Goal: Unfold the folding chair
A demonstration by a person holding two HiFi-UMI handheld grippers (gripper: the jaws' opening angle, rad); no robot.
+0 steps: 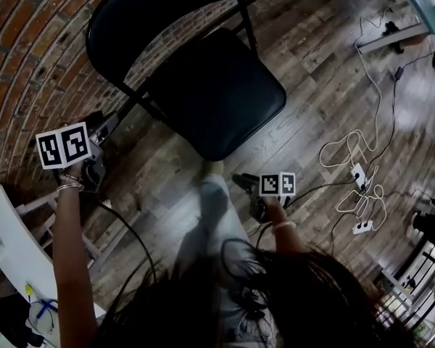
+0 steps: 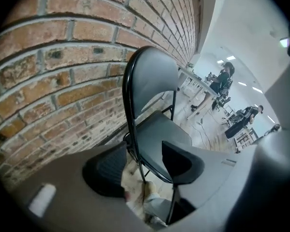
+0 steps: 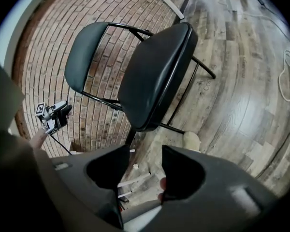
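The chair (image 1: 217,96) stands unfolded on the wood floor (image 1: 312,85). Its seat is down and level and its backrest (image 1: 145,20) is on the far side, close to the brick wall (image 1: 29,42). In the right claw's view the chair (image 3: 157,74) is seen from the front, with its black legs spread on the boards. In the left claw's view the chair (image 2: 157,139) is seen from its side, with the wall just beside it on the left.

The left claw (image 1: 100,140) is held to the left of the chair, near the wall and clear of the frame. Its own view shows the left claw (image 2: 142,166) released. The jaws stand wide apart, and a chair leg shows in the gap farther off, touching neither pad. The same claw (image 3: 53,116) shows small at the left in the right claw's view.

The right claw (image 1: 248,188) is held on the near side of the chair, just right of the person's leg (image 1: 217,209). It points toward the seat's near edge but stays apart from it. The right claw (image 3: 145,168) is also released, with only floor between its jaws.

To the right, white cables (image 1: 355,151) and a power strip (image 1: 359,174) lie on the floor, well apart from the chair. Far behind the chair, the left claw's view shows people (image 2: 222,79) seated in a bright room.
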